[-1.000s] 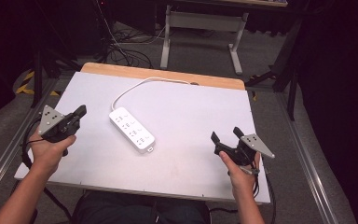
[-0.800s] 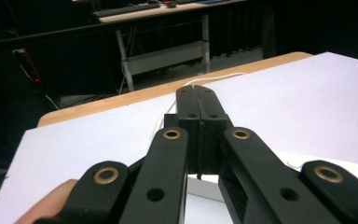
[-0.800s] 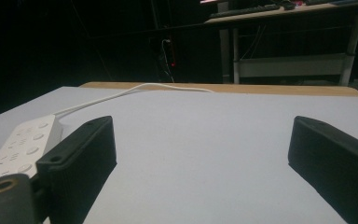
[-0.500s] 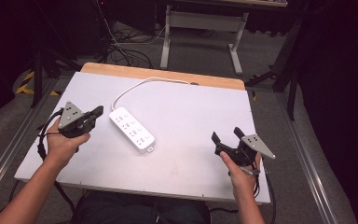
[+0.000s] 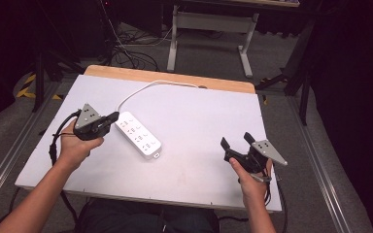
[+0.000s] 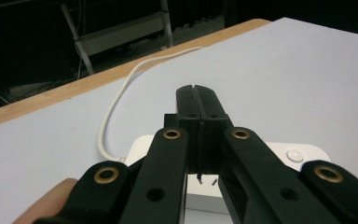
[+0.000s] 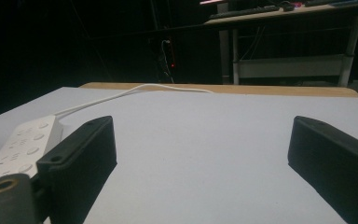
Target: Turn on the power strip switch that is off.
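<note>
- High view: a white power strip (image 5: 138,135) lies flat on the white top of the bench (image 5: 209,121), a little left of the middle, set at a slant so that its far end points to the left rear and its near end to the right front.
- A thin white cable (image 5: 148,88) leaves the far end of the power strip, curves toward the back of the bench and runs along near the wooden rear edge.
- The left gripper (image 5: 110,118) is held in the person's left hand (image 5: 75,145), just beside the far left end of the power strip. Its fingers point to the right, toward the strip; from this view I cannot tell if they touch it.
- Left gripper view: the two black fingers (image 6: 186,100) are pressed together with nothing between them. They are above the end of the power strip (image 6: 303,156) where the cable (image 6: 116,105) comes out, and a round button is visible on the strip at the right.
- The right gripper (image 5: 237,141) is in the person's right hand (image 5: 252,182) near the front right part of the bench, well apart from the power strip. Its fingers stand wide and hold nothing.
- Right gripper view: the two fingers (image 7: 91,144) are far from each other, with bare bench top (image 7: 205,154) between them. The power strip (image 7: 23,144) lies at the left, beyond the left finger, and its cable (image 7: 135,90) goes toward the rear edge.
- Behind the bench, on the grey floor, there is a metal frame of another table (image 5: 209,24) and some dark cables.
</note>
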### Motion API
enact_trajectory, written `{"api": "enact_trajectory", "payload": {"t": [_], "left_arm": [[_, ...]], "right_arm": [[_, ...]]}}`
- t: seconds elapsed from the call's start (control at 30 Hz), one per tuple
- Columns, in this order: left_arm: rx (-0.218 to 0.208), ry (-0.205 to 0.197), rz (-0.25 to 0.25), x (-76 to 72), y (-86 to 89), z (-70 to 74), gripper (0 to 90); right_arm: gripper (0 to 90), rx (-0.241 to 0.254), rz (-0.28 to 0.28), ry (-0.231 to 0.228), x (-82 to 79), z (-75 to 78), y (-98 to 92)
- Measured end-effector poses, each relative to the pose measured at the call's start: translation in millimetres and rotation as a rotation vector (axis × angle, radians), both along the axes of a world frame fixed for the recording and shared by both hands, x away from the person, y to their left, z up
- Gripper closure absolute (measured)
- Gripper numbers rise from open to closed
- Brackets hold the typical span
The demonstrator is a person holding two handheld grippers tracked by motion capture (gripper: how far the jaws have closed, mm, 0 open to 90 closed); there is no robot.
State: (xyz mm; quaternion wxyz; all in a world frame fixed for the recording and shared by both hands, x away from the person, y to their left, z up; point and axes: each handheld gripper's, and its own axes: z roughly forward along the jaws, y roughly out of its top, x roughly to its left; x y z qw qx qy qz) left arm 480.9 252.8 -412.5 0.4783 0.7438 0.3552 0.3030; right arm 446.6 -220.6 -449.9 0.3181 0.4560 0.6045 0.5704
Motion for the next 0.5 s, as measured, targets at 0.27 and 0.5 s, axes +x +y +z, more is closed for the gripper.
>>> {"api": "enact_trajectory", "payload": {"t": [0.27,0.5], "left_arm": [[0.031,0.059,-0.038,6.9,-12.8,-2.7,90.0],[0.068,0.103,-0.072,14.5,-23.2,-7.6,90.0]], "right_arm": [[8.4,0.0,-0.003,-0.001,-1.3,0.2,-0.6],[8.4,-0.007,0.001,-0.001,-1.5,0.1,1.2]]}}
